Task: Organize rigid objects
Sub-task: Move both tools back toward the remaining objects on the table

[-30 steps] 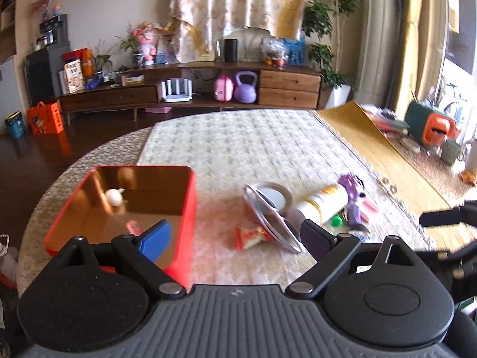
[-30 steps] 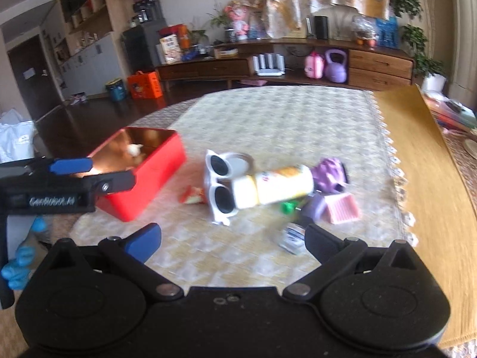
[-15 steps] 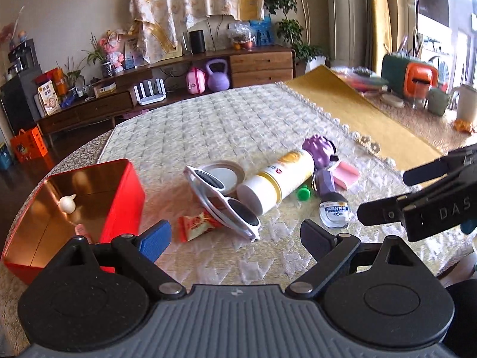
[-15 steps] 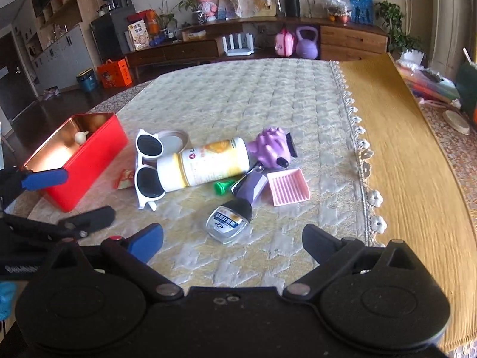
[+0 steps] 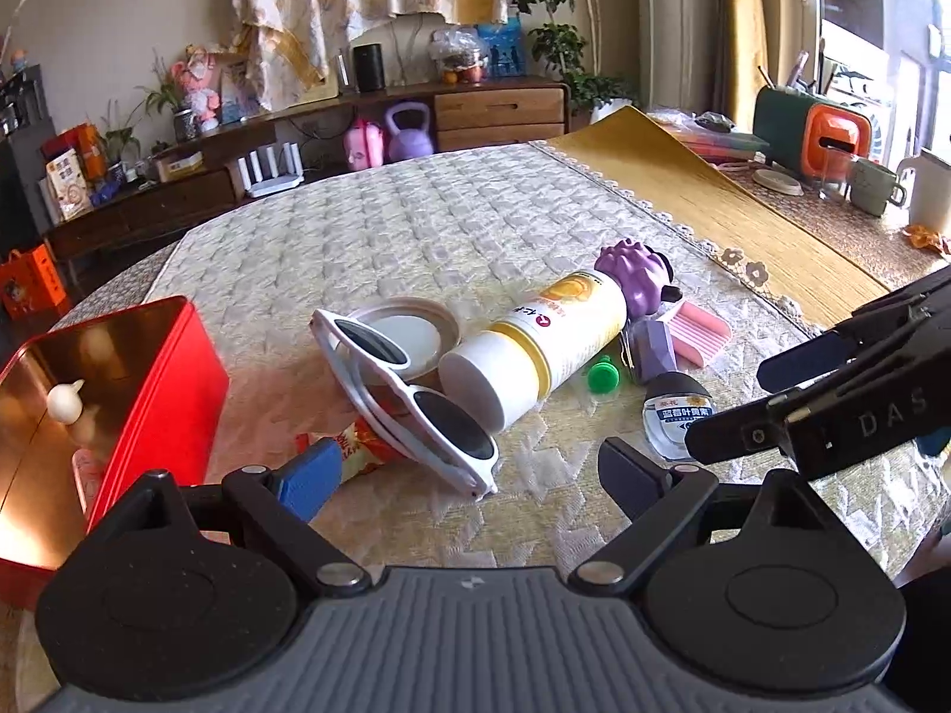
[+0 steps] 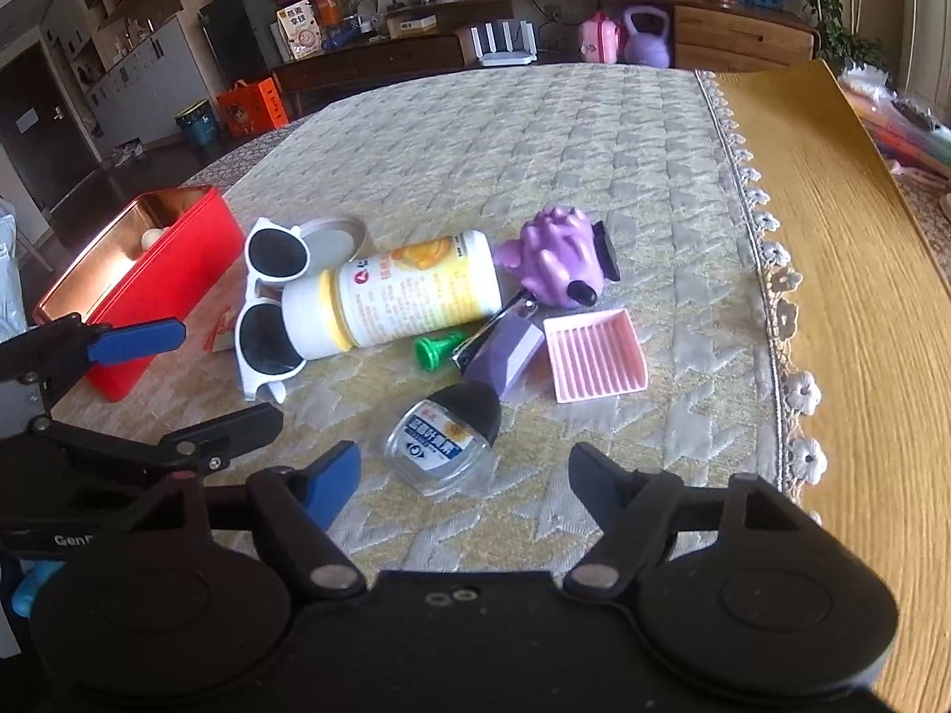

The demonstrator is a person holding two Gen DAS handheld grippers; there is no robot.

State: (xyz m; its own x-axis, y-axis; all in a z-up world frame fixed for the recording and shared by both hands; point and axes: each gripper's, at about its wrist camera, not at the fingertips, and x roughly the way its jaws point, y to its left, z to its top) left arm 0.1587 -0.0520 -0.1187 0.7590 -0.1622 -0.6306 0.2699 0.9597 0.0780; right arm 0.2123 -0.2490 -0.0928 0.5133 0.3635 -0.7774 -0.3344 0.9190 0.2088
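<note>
Left hand-held gripper (image 5: 469,472) now nearer white sunglasses (image 5: 410,395), empty.

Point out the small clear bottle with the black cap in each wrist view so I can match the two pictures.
Left wrist: the small bottle lies right of centre, partly behind the right gripper.
Right wrist: it lies at lower centre, just ahead of that gripper's open fingers.
Shared landmark: the white and yellow bottle lying on its side.

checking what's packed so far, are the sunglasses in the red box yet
No, the sunglasses lie on the tablecloth against the bottle, outside the red box.
</note>
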